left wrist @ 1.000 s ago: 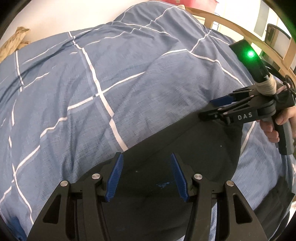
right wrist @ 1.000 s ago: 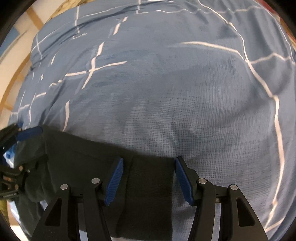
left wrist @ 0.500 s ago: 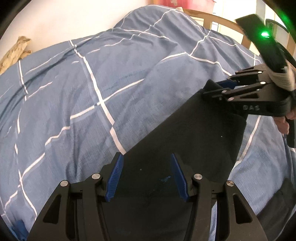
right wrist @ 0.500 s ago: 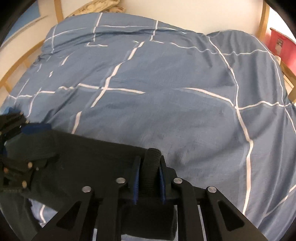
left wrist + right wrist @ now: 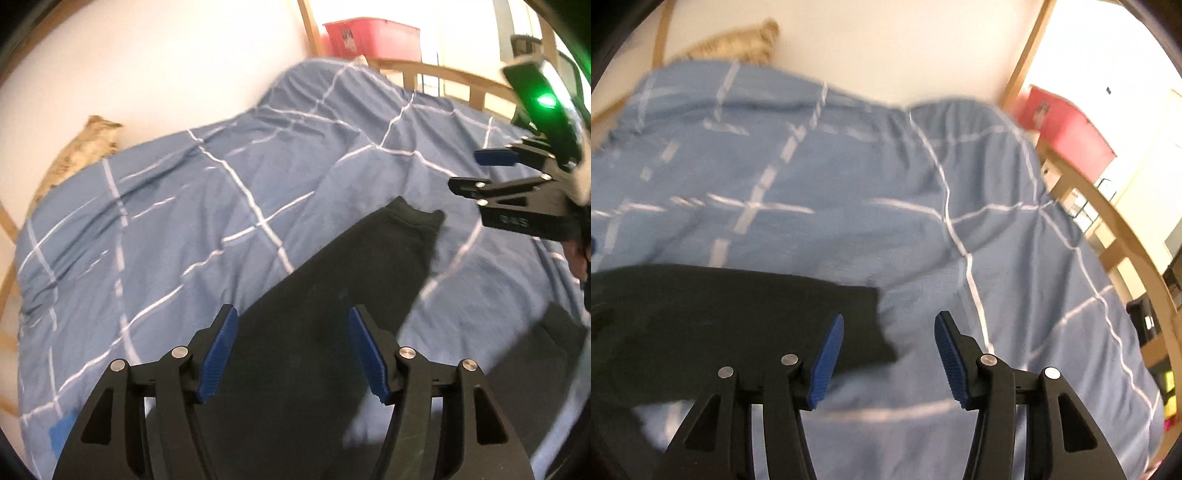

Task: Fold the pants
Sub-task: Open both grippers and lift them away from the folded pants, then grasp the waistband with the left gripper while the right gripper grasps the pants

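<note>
- Black pants [image 5: 332,325] lie flat on the blue checked duvet [image 5: 177,221] on the bed.
- Left tool [image 5: 291,347]: jaws apart, just opened wider, above the pants, nothing gripped.
- Right tool [image 5: 888,354]: jaws apart, just reopened, empty; the pants' cuff end [image 5: 864,325] sits below, by its left finger.

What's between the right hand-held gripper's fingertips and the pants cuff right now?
Only bare blue duvet. In the right wrist view the right hand-held gripper stands open, and the pants cuff lies just left of the gap, unpinched.
</note>
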### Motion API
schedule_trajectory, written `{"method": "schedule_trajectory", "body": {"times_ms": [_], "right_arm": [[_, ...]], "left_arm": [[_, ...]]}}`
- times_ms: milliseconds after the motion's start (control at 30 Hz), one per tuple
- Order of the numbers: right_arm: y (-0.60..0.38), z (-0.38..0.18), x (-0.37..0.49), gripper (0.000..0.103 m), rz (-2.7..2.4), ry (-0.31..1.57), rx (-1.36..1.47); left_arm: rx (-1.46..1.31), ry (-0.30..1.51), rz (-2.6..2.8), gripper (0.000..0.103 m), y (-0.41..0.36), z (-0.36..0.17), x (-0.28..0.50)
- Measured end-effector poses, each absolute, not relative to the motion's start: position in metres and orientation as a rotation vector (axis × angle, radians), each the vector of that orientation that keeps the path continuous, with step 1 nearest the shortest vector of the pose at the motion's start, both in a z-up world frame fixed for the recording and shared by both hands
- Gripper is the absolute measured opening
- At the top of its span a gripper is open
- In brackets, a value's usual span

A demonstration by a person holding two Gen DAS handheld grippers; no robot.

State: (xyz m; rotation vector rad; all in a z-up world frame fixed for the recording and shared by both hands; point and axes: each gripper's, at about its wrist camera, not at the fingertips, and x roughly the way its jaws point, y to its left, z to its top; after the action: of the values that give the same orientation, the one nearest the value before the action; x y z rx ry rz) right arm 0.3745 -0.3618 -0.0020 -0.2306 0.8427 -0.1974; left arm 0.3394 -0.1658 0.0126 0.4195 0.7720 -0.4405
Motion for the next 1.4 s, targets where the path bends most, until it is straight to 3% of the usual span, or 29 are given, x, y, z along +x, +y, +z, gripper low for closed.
{"method": "schedule_trajectory", "body": {"times_ms": [67, 233, 333, 400, 800, 1167, 1400], "right_arm": [[-0.345, 0.023, 0.331, 0.060, -0.174, 0.760, -0.196], [-0.303, 0.057, 0.245, 0.061, -0.078, 0.654, -0.114], [-0.275, 0.064, 0.197, 0.070, -0.021, 0.598, -0.063], [-0.256, 0.061, 0.167, 0.070, 0.005, 0.560, -0.043], [-0.187, -0.017, 0.077, 0.070, 0.079, 0.587, 0.120], [-0.208, -0.085, 0.057, 0.070, 0.008, 0.666, 0.364], [-0.215, -0.108, 0.060, 0.070, -0.019, 0.728, 0.420]], "left_arm": [[0.395, 0.746, -0.419, 0.072, -0.140, 0.029, 0.303], [0.320, 0.693, -0.367, 0.078, -0.084, 0.052, 0.230], [0.273, 0.692, -0.313, 0.079, -0.050, 0.052, 0.189], [0.231, 0.698, -0.294, 0.079, -0.024, 0.046, 0.163], [0.016, 0.753, -0.109, 0.079, 0.067, -0.016, 0.088], [-0.022, 0.687, -0.013, 0.079, 0.071, -0.062, 0.066], [-0.107, 0.759, -0.033, 0.077, 0.069, -0.080, 0.093]]}}
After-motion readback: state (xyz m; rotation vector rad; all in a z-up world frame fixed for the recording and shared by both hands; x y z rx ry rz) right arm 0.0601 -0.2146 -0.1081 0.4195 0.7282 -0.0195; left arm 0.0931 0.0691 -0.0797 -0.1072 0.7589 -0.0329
